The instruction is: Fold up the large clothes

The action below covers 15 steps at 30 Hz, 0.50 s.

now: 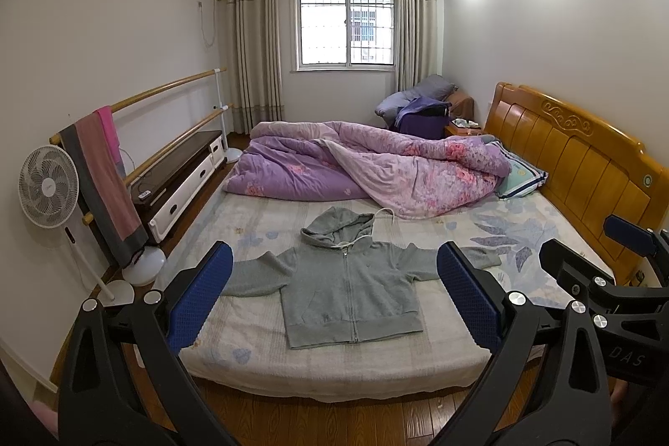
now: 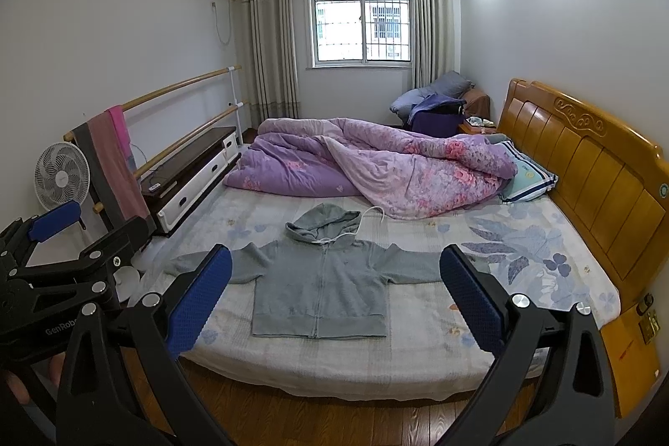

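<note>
A grey zip-up hoodie lies flat and face up on the bed, sleeves spread to both sides, hood toward the quilt, white drawstring trailing. It also shows in the right wrist view. My left gripper is open and empty, held back from the bed's near edge above the floor. My right gripper is open and empty, beside the left one. The right gripper shows at the right edge of the left wrist view, and the left gripper at the left edge of the right wrist view.
A crumpled purple floral quilt and a pillow cover the far half of the bed. A wooden headboard stands at the right. A fan, a towel rail and a low cabinet line the left wall. Wooden floor lies below.
</note>
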Available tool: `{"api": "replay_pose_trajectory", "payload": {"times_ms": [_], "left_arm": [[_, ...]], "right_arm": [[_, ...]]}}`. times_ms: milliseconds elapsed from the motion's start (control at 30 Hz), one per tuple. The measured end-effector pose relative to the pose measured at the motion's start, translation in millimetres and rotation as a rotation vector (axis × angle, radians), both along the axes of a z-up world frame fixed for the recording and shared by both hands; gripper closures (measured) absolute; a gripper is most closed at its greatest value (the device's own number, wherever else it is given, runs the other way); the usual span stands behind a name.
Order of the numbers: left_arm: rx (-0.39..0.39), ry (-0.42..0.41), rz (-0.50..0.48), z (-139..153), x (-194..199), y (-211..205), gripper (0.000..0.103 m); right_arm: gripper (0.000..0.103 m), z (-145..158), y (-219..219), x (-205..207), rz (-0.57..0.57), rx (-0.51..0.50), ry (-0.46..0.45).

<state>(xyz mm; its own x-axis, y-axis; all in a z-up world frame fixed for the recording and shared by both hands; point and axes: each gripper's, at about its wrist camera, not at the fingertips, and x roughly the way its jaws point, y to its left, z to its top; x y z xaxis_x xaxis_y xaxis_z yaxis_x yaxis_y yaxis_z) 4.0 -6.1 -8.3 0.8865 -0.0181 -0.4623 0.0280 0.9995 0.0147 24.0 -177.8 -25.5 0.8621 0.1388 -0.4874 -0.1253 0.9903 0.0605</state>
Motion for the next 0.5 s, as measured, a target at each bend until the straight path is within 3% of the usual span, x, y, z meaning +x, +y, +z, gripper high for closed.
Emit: {"api": "replay_pose_trajectory", "payload": {"times_ms": [500], "left_arm": [[-0.009, 0.038, 0.002, -15, 26, 39, 0.005]], "right_arm": [[0.007, -16, 32, 23, 0.006, -0.001, 0.035]]}}
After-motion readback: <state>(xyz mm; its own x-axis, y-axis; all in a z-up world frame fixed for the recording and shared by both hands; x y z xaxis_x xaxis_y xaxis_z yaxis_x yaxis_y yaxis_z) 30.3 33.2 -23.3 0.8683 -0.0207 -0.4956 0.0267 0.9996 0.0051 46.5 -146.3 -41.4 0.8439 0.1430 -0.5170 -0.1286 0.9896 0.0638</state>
